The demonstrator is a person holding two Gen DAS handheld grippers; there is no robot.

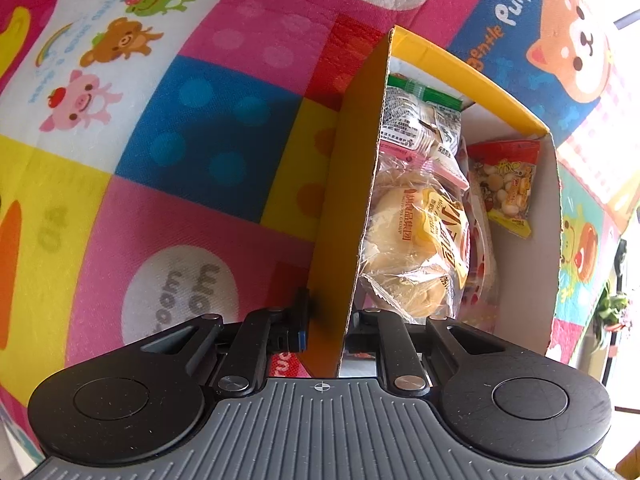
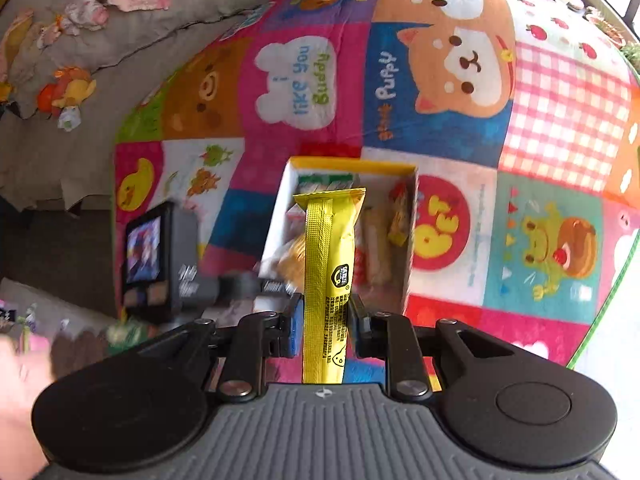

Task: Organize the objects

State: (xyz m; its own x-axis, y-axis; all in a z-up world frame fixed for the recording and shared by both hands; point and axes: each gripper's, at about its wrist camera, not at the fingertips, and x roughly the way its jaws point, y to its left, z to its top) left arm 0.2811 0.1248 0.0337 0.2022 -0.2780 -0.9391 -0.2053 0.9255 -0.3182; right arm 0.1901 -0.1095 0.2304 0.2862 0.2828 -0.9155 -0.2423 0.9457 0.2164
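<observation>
A yellow cardboard box (image 1: 352, 184) stands on a patchwork play mat (image 1: 200, 120). My left gripper (image 1: 328, 328) is shut on the box's near side wall, one finger outside and one inside. The box holds a wrapped bread bun (image 1: 412, 248), a red and yellow nut packet (image 1: 508, 184) and a green and white packet (image 1: 424, 96). My right gripper (image 2: 325, 316) is shut on a long yellow snack packet (image 2: 326, 264), which hangs upright above the open box (image 2: 352, 165).
The mat (image 2: 460, 128) spreads around the box on all sides. The screen of the left gripper's unit (image 2: 144, 250) shows at the box's left, with a blurred hand (image 2: 16, 400) below it. Toys and cloths (image 2: 68, 92) lie on the grey floor beyond the mat's left edge.
</observation>
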